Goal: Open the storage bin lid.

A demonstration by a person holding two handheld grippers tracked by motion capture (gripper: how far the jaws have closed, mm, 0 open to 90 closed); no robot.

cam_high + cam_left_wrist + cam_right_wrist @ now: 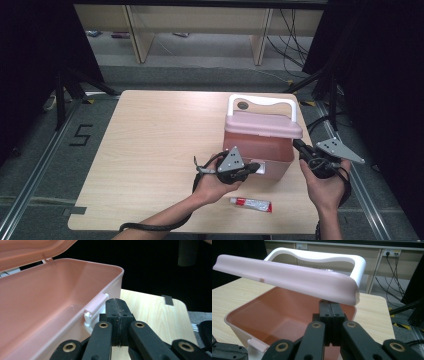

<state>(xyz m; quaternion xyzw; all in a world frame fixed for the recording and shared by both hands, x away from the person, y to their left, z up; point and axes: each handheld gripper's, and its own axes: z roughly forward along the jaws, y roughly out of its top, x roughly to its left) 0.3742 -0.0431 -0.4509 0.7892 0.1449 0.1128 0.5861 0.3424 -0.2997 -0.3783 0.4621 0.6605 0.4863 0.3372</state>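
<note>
A pink plastic box (260,146) with a white handle (261,101) stands at the right of the table, its lid (262,125) lifted partway. The box's inside (279,317) looks empty. My left gripper (256,166) is shut with nothing between its jaws. Its tip (117,308) sits at the box's front wall, just beside the white latch (88,318). My right gripper (296,144) is also shut and holds nothing. Its tip (330,308) sits right under the raised lid's (287,277) edge at the box's right side.
A small white tube with a red end (251,204) lies on the wooden table (150,140) near the front edge, between my two forearms. Dark stands and cables flank the table. Shelving stands beyond the far edge.
</note>
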